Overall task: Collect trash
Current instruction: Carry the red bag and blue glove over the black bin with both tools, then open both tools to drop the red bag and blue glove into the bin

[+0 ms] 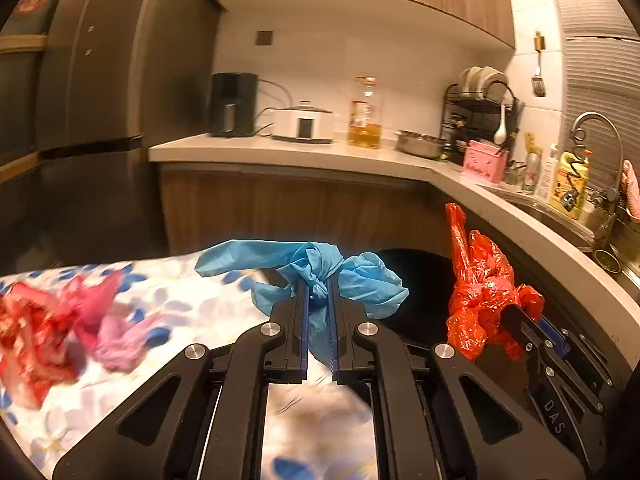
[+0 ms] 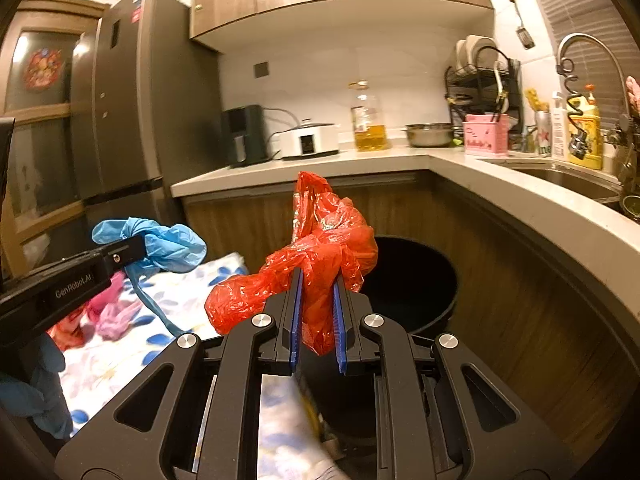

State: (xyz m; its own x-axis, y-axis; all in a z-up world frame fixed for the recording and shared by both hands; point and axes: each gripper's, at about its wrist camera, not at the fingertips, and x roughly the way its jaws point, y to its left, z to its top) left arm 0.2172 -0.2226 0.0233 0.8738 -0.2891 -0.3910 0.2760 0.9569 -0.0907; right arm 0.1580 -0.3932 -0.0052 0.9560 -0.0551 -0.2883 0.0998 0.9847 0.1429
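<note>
My left gripper (image 1: 319,290) is shut on a crumpled blue plastic bag (image 1: 304,268) and holds it above the edge of a flowered tablecloth (image 1: 176,300). My right gripper (image 2: 317,280) is shut on a crumpled red plastic bag (image 2: 320,236) and holds it in front of a black trash bin (image 2: 412,280). In the left wrist view the red bag (image 1: 480,296) and right gripper (image 1: 524,320) are to the right, and the bin (image 1: 416,276) is behind. In the right wrist view the blue bag (image 2: 160,244) and left gripper (image 2: 132,250) are at the left.
More red and pink crumpled plastic (image 1: 52,328) lies on the tablecloth at the left. A curved kitchen counter (image 2: 500,188) wraps around the bin, with appliances, an oil bottle (image 2: 368,120), a dish rack and a sink (image 2: 572,180). A fridge (image 2: 132,112) stands at the left.
</note>
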